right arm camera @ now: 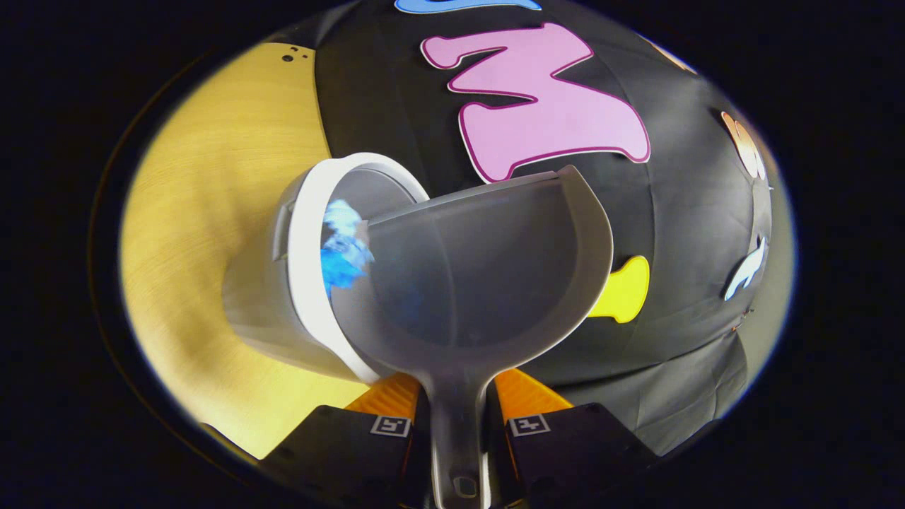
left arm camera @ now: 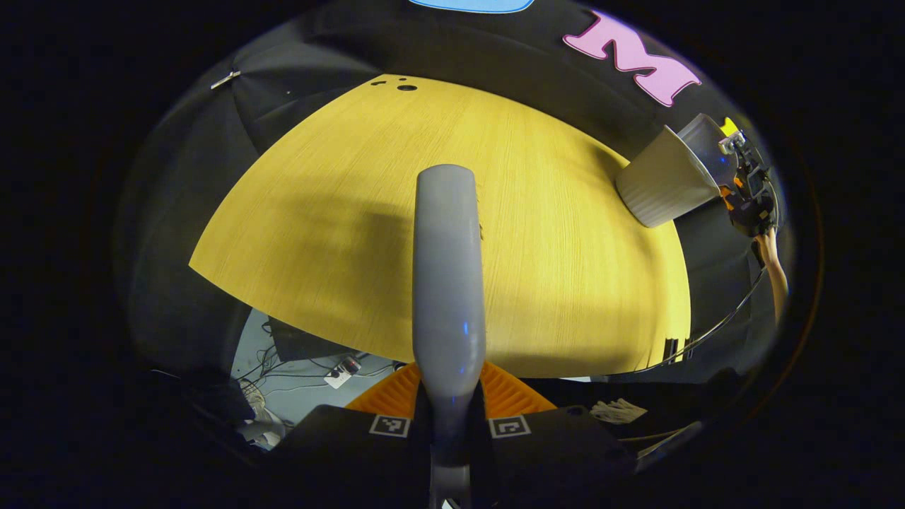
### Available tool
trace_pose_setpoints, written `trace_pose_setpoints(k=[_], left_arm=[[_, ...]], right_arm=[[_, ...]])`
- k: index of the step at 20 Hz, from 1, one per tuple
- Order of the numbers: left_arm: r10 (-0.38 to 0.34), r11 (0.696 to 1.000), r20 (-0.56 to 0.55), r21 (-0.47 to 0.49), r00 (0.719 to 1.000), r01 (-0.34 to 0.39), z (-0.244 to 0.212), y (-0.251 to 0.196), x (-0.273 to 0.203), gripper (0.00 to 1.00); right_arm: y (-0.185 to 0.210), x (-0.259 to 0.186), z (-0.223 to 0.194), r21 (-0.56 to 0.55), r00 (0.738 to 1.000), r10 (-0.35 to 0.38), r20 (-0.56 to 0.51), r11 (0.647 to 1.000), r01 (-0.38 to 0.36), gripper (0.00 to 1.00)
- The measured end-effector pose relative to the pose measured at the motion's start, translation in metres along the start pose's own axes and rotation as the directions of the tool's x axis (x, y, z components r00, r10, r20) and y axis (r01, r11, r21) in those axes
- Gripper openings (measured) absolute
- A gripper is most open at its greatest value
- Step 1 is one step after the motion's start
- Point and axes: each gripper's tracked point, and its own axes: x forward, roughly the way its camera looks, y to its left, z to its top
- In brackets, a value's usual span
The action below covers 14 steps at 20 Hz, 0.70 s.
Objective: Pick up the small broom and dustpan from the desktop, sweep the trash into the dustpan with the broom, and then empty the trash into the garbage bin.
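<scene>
Progress: late stage, judged from layout. Pick-up done for both tools; sweeping looks done, as the bare yellow wood-grain tabletop [left arm camera: 339, 212] carries no visible trash. Emptying is in progress.

Left gripper view: left tongs [left arm camera: 450, 424] clamped on the grey plastic broom handle [left arm camera: 448, 283], which points fwd over the tabletop; bristle end hidden. Held idle, well apart from the bin. Far right of that view: white ribbed plastic garbage bin [left arm camera: 664, 185] standing near the tabletop's far edge, w/ the other gripper and a forearm beyond it.

Right gripper view: right tongs [right arm camera: 458, 424] clamped on the stem of the grey translucent plastic dustpan [right arm camera: 466, 276]. Pan tipped w/ its lip at the bin's rim [right arm camera: 304, 247]. Blue crumpled trash [right arm camera: 343, 247] at the lip, over the bin mouth, blurred, so apparently falling. Pan otherwise looks empty. Bin interior: nothing else discernible.

Left to do: trash to drop fully in; cannot tell if scraps cling to pan.
</scene>
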Motion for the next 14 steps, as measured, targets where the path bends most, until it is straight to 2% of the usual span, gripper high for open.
trace_pose_setpoints(k=[2, 3, 4, 5, 7, 8, 10, 14], left_arm=[[0.000, 1.000, -0.003, 0.013, 1.000, 0.000, -0.001, 0.000, -0.001, 0.26], [0.007, 1.000, -0.005, 0.022, 1.000, -0.007, -0.002, 0.001, 0.000, 0.29], [0.022, 0.999, -0.004, 0.034, 1.000, -0.022, -0.001, 0.004, 0.000, 0.26], [0.034, 0.998, 0.000, 0.044, 0.999, -0.034, 0.000, 0.005, 0.000, 0.22], [0.026, 0.998, 0.014, 0.051, 1.000, -0.027, 0.005, -0.001, -0.001, 0.30], [0.019, 0.998, 0.022, 0.053, 1.000, -0.020, 0.008, -0.004, -0.001, 0.26], [0.008, 0.998, 0.030, 0.062, 1.000, -0.010, 0.013, -0.011, -0.001, 0.26], [-0.012, 0.998, 0.042, 0.058, 0.999, 0.009, 0.023, -0.019, -0.001, 0.26]], right_arm=[[0.000, 0.000, 0.000, -0.022, 1.000, -0.006, 0.001, 1.000, 0.006, 0.35], [0.000, 0.000, 0.000, -0.023, 1.000, -0.007, 0.004, 1.000, 0.007, 0.36], [0.000, 0.001, -0.001, -0.013, 1.000, -0.004, 0.001, 1.000, 0.004, 0.36], [-0.001, 0.000, -0.003, 0.013, 1.000, 0.003, -0.010, 1.000, -0.002, 0.36], [0.000, 0.002, -0.006, 0.093, 0.999, 0.030, -0.039, 0.995, -0.026, 0.36], [-0.001, 0.003, -0.009, 0.144, 0.997, 0.051, -0.057, 0.989, -0.042, 0.36], [-0.002, 0.004, -0.009, 0.283, 0.993, 0.098, -0.067, 0.956, -0.075, 0.36], [-0.007, 0.001, -0.002, 0.512, 0.984, 0.156, -0.087, 0.854, -0.090, 0.36]])
